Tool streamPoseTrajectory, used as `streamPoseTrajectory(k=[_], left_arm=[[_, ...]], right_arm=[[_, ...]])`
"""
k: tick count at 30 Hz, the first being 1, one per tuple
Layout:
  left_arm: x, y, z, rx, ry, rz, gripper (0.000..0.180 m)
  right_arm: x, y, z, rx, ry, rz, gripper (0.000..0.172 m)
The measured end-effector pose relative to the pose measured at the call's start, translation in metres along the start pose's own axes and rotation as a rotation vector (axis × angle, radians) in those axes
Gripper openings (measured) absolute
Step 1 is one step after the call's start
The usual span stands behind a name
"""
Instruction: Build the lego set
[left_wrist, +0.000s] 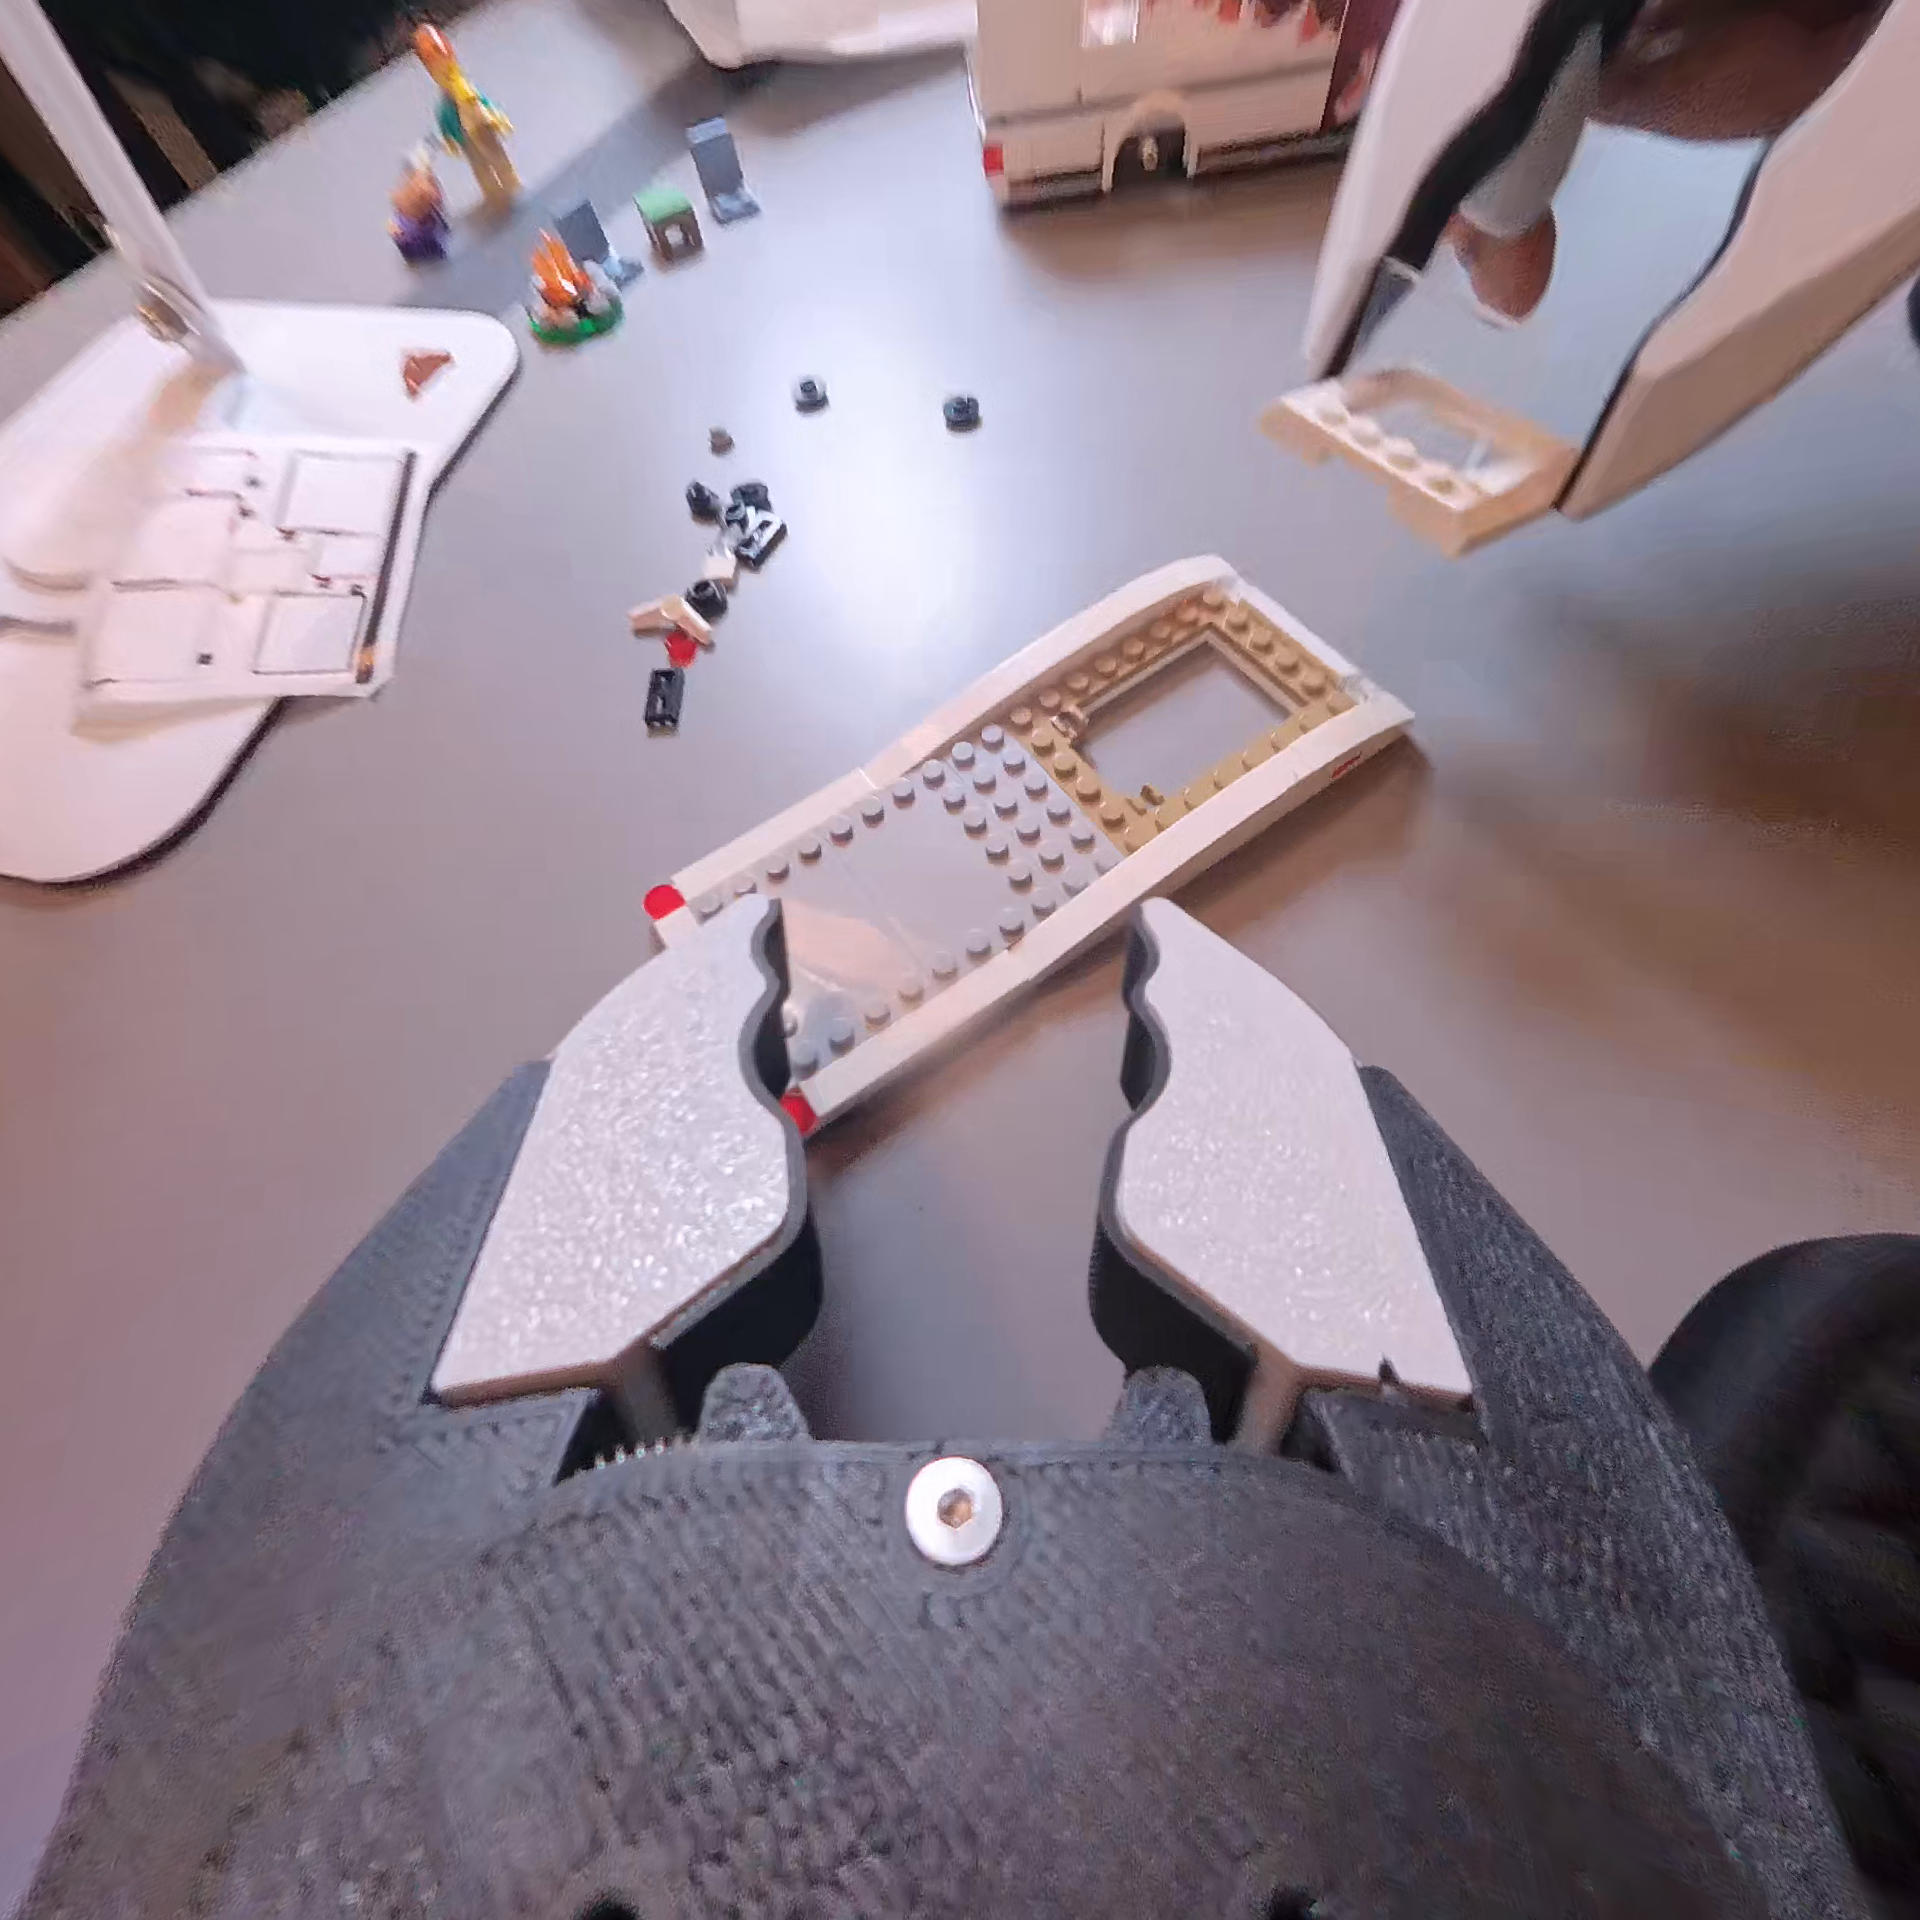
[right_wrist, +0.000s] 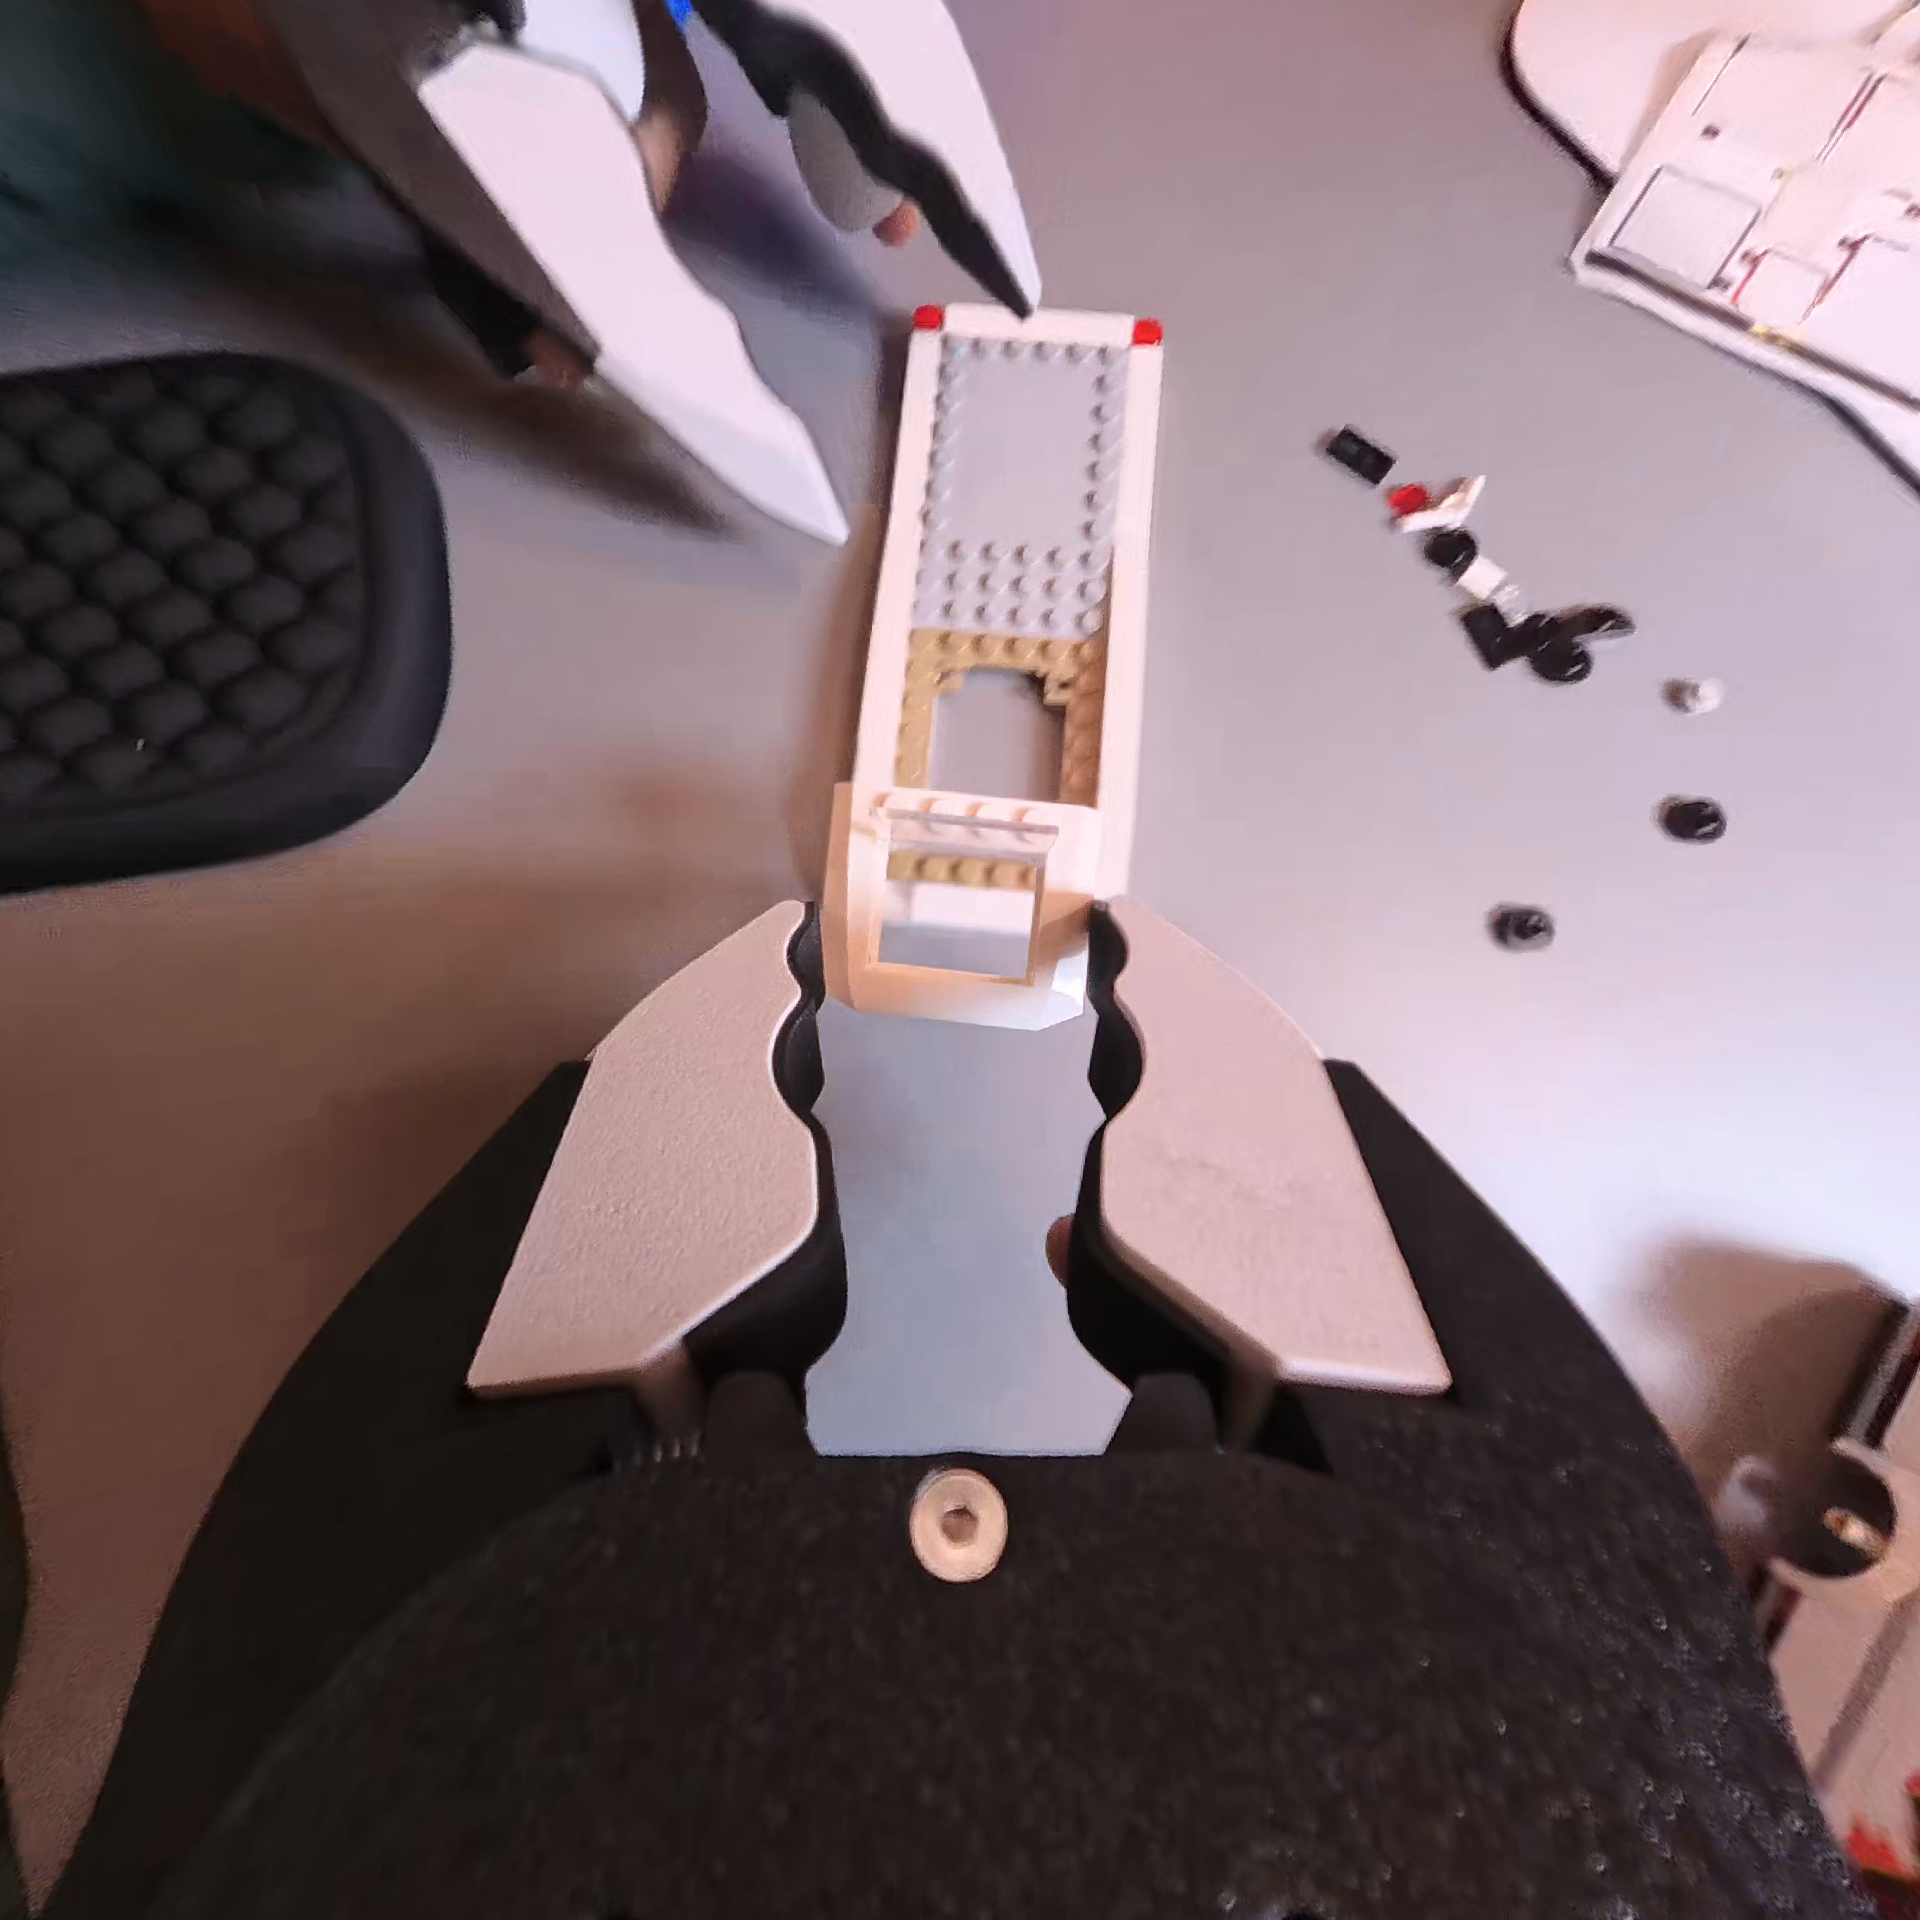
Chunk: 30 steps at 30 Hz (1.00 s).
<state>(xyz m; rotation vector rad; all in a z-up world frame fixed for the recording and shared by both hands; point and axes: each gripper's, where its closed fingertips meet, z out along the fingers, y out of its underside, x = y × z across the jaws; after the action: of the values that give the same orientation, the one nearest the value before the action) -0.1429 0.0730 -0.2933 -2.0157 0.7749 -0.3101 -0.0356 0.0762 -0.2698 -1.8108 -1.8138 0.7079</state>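
Grip check: my right gripper (right_wrist: 951, 961) clamps the white windscreen piece (right_wrist: 951, 914) above the studded base (left_wrist: 1039, 831), whose red-cornered end my wide-open left gripper (left_wrist: 956, 997) straddles without squeezing.

Loose pieces (left_wrist: 717, 561) lie between booklet (left_wrist: 239, 582) and brick plate (left_wrist: 1039, 821).

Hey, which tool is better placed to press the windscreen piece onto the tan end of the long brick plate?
Likely the right tool: it already grips the white windscreen piece just above the plate's tan end. The left tool is open at the plate's opposite, red-cornered end.
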Motion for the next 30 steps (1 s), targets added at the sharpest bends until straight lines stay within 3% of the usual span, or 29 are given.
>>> streamPoseTrajectory(k=[4, 9, 17, 30], left_arm=[[-0.006, 0.004, 0.010, -0.124, 0.043, 0.043, 0.080], [-0.009, 0.010, 0.022, -0.213, 0.067, 0.067, 0.095], [-0.003, 0.013, 0.021, -0.196, 0.087, 0.031, 0.091], [-0.001, 0.013, 0.019, -0.190, 0.093, 0.043, 0.087]], right_arm=[[0.011, -0.013, 0.021, -0.049, -0.030, -0.002, 0.048], [0.007, -0.007, 0.040, -0.103, -0.041, -0.008, 0.048], [0.005, 0.003, 0.046, -0.077, -0.021, 0.003, 0.049], [0.020, 0.001, 0.037, 0.009, -0.014, -0.162, 0.049]])
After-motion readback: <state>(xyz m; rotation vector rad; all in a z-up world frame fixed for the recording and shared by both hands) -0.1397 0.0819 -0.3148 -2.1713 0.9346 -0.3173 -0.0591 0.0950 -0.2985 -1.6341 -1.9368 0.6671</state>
